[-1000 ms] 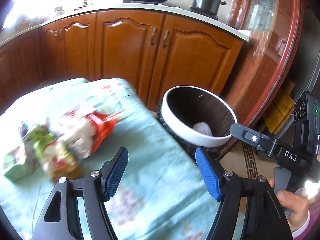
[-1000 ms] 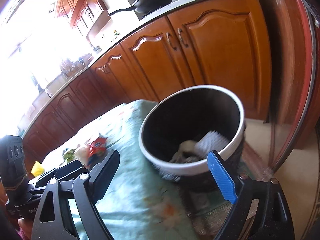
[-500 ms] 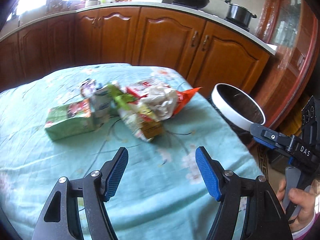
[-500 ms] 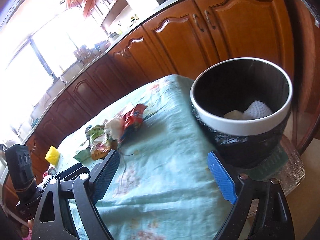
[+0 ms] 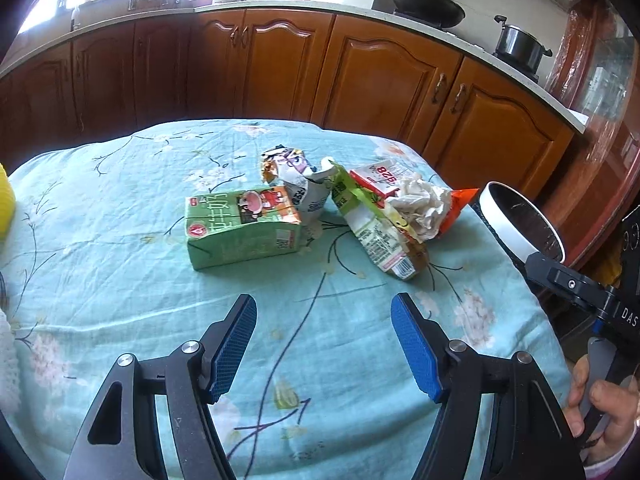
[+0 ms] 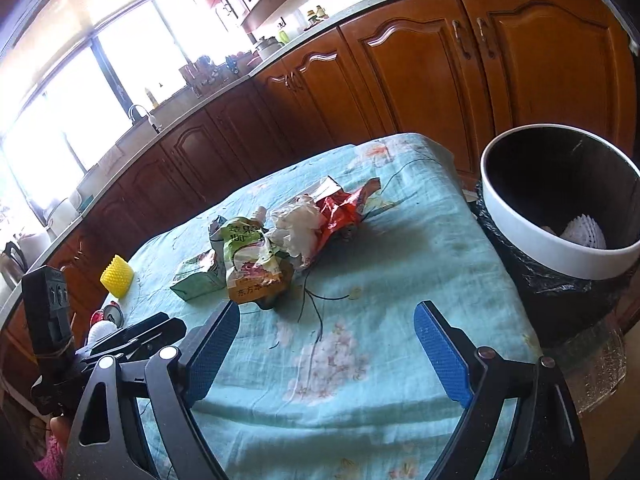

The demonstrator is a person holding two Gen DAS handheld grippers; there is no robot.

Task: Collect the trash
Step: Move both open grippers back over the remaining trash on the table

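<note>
Both my claws hang over the counter (image 5: 120, 208) with its teal flowered cloth, and neither has hold of anything. My left claw (image 5: 324, 346) is spread wide with only cloth between its blue pads; my right claw (image 6: 326, 354) stands wider still, also empty. The trash lies in a heap ahead of both: a green carton (image 5: 240, 226) on its side, a crumpled pouch (image 5: 374, 224) just beside it, a wad of paper (image 5: 422, 208) and a red wrapper (image 6: 340, 210) touching at the far end. The bin (image 6: 516, 216) stands past the counter's right edge, white rim, dark liner, something white inside. A yellow ridged cup (image 6: 116, 276) sits at the far left.
</note>
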